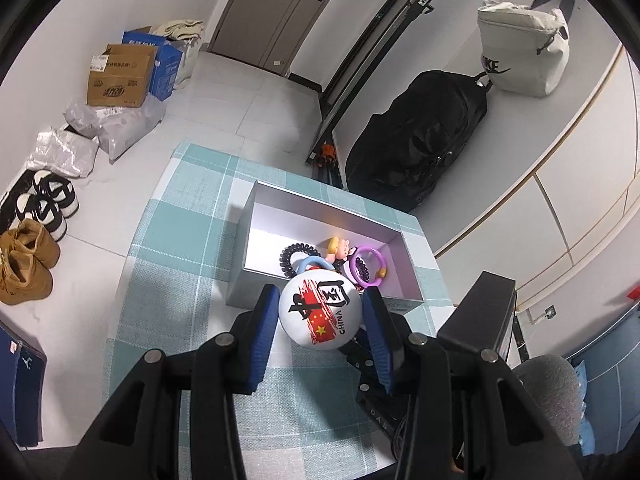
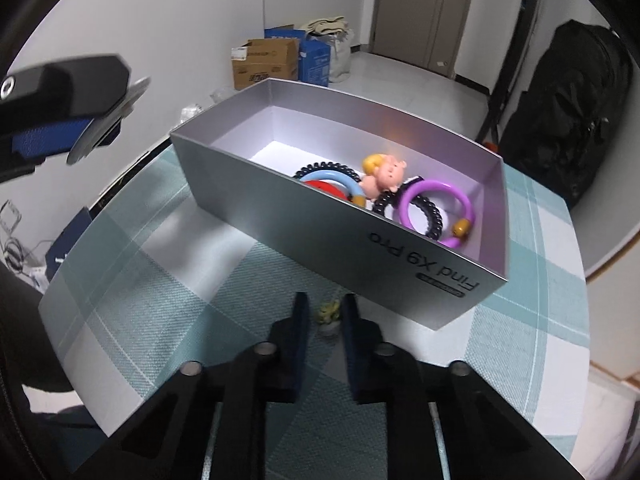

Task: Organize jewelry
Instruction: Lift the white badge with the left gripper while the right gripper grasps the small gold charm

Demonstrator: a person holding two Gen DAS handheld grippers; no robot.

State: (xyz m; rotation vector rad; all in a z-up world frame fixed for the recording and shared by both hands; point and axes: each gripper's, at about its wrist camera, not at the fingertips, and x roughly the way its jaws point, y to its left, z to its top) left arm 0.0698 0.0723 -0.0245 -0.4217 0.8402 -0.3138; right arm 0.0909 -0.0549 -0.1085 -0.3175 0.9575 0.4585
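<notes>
A white round badge (image 1: pixel 320 314) printed with red and black characters and "CHINA" sits between the blue pads of my left gripper (image 1: pixel 320 294), which is shut on it just above the near wall of the silver box (image 1: pixel 320 196). Inside the box lie a black coil hair tie (image 2: pixel 320 168), a blue ring (image 2: pixel 340 180), a small cartoon figure (image 2: pixel 384 172) and a purple ring (image 2: pixel 432 192). My right gripper (image 2: pixel 325 300) points down at the checked cloth in front of the box (image 2: pixel 360 248). It is shut on a small yellow-green trinket (image 2: pixel 328 312).
The teal checked cloth (image 2: pixel 520 320) covers a small table. On the floor beyond are cardboard boxes (image 1: pixel 120 76), plastic bags (image 1: pixel 116 124) and shoes (image 1: pixel 28 264). A black backpack (image 1: pixel 420 144) stands by the wall. The left gripper (image 2: pixel 60 120) hangs at the upper left in the right wrist view.
</notes>
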